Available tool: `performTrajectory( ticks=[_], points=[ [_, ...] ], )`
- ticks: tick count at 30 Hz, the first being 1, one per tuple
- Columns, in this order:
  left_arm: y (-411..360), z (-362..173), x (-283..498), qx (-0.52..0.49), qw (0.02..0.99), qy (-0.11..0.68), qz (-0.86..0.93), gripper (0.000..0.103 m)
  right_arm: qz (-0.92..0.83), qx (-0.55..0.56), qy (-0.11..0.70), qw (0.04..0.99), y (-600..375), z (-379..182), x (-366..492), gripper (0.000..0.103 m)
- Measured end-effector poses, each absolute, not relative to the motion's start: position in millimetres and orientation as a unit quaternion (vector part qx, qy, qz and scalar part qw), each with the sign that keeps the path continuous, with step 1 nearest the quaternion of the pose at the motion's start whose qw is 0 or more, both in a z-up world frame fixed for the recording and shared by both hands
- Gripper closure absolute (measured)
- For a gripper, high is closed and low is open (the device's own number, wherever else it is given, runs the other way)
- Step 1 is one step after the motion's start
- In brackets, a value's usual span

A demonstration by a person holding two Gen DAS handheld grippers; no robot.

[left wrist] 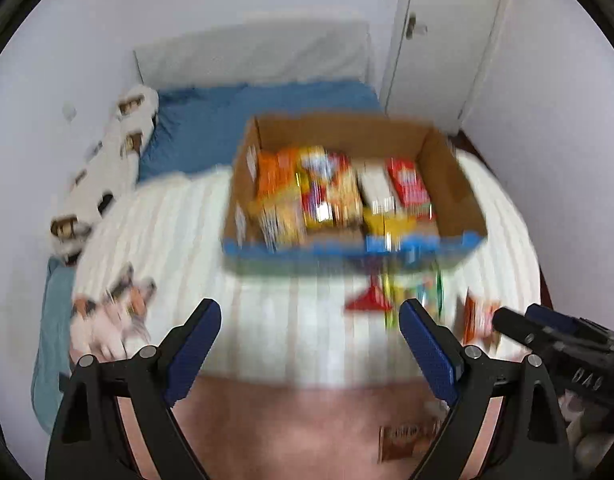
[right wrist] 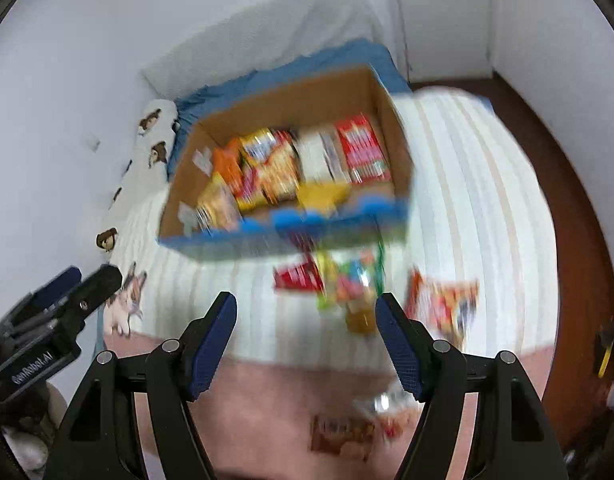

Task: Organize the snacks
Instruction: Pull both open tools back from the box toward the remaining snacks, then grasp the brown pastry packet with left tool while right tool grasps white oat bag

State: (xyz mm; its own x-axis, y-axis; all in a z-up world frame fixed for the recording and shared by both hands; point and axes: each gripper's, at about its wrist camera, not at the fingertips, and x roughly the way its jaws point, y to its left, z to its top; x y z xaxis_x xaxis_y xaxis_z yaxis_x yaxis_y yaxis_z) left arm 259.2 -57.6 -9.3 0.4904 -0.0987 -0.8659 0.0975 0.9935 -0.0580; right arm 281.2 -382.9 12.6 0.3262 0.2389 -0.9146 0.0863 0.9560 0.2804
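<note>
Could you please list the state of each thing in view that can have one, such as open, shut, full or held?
Cardboard box: open-topped, on the bed, partly filled with snack packs.
Loose snack packs: lying on the bedcover in front of the box, not held.
Orange pack: flat on the bedcover, right of the pile.
Left tool: open, empty.
Right tool: open, empty.
Door: shut.

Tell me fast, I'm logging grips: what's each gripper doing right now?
Left gripper: open, holding nothing.
Right gripper: open, holding nothing.
</note>
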Motion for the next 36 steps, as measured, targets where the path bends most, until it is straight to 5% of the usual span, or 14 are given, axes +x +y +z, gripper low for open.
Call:
performTrajectory(
  ticks=[8,15,18,23,34,36],
  points=[
    [-83,-121,222,0.027,0.787,0.614,-0.055,0.012,-0.043,0.296,0.667,0.682,-450,-106,216,0.024],
    [-114,-172,204,0.113,0.759,0.638,-0.070,0.012,-0.103,0.324,0.685,0.645,-453,-175,212,0.023],
    [-125,-178,196,0.142,0.755,0.635,-0.087,0.012,-0.117,0.302,0.681,0.656,-447,-188,218,0.024],
    [-159,-180,178,0.207,0.740,0.618,-0.164,0.012,-0.075,0.229,0.691,0.681,-439,-185,212,0.050],
    [-247,-229,125,0.372,0.633,0.590,-0.336,0.012,-0.041,0.213,0.717,0.663,-471,-185,171,0.050],
    [-254,-236,127,0.364,0.626,0.597,-0.344,0.022,-0.044,0.217,0.717,0.662,-473,-184,168,0.050]
  ],
)
